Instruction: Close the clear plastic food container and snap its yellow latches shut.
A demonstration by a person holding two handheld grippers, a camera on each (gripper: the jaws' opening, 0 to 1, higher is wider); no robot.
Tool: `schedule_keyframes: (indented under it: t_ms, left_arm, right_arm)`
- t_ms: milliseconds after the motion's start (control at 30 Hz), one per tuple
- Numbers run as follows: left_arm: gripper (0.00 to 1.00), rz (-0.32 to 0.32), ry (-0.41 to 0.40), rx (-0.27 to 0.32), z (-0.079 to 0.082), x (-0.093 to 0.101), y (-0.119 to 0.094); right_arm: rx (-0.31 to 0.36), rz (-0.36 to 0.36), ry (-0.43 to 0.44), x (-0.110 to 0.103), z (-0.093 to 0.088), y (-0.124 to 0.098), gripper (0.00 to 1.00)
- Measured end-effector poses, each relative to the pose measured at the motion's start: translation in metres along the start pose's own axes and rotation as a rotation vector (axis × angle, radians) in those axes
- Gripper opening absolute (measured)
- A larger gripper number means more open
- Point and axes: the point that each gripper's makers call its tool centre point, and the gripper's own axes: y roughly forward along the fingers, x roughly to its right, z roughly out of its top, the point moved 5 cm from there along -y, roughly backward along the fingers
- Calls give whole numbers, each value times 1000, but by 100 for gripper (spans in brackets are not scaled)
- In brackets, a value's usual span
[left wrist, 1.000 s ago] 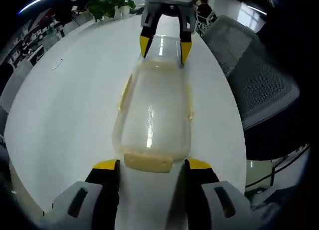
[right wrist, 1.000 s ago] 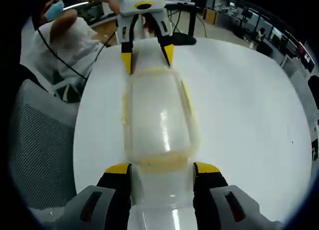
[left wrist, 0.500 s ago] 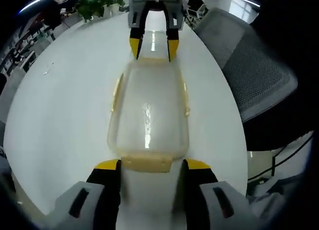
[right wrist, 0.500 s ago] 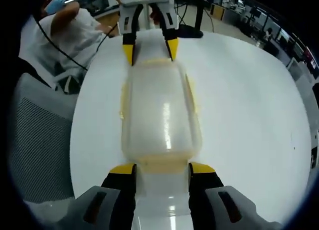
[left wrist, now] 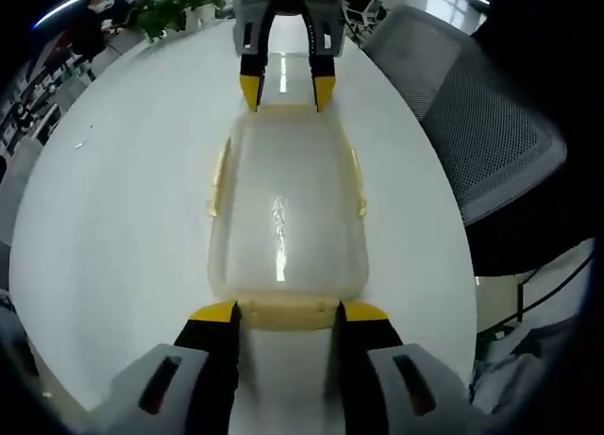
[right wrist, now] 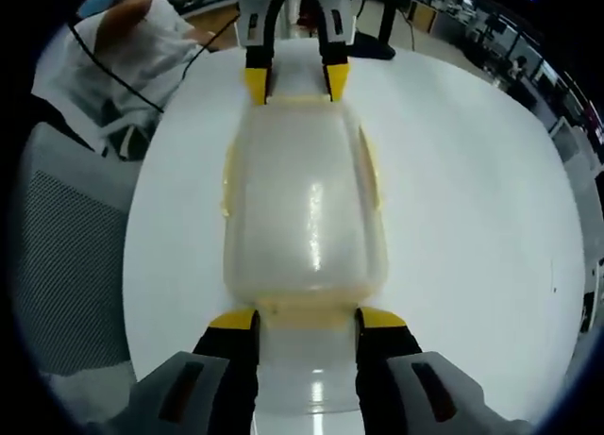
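The clear plastic container (left wrist: 283, 209) lies lengthwise on the white table (left wrist: 113, 199), its lid on top. Pale yellow latches show along its long sides (left wrist: 219, 175) and at its ends. My left gripper (left wrist: 289, 314) is open, its yellow tips close on either side of the near end latch (left wrist: 288, 312). At the far end my right gripper (left wrist: 286, 88) straddles the other end the same way. From the right gripper view the container (right wrist: 307, 209) runs from my right gripper (right wrist: 307, 320), at its near end latch (right wrist: 307, 314), to my left gripper (right wrist: 296, 83).
A grey mesh chair (left wrist: 481, 142) stands by the table's edge, and a potted plant (left wrist: 179, 6) is at the far side. A person's white sleeve (right wrist: 123, 58), the chair (right wrist: 66, 256) and a dark stand (right wrist: 377, 43) border the table (right wrist: 472, 199).
Both grippers have closed in on the container's two ends, and their jaws stand a little narrower. The end latches now sit level with the tips.
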Motion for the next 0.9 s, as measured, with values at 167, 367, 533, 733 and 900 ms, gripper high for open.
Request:
schedule_keyframes:
  t_ms: [167, 367, 533, 733, 900]
  left_arm:
    - [38, 3, -4, -6, 0, 0, 1]
    - [37, 10, -6, -24, 1, 2, 1]
    - [37, -2, -25, -5, 7, -1, -9]
    - [37, 6, -12, -13, 9, -1, -16]
    - [37, 8, -3, -16, 10, 2, -24]
  right_arm:
    - [-7, -1, 3, 1, 0, 0, 38]
    - [3, 5, 26, 1, 1, -4, 38]
    - [13, 19, 39, 4, -1, -11, 38]
    - [47, 37, 53, 2, 3, -21, 38]
    - [61, 41, 43, -2, 6, -27, 37]
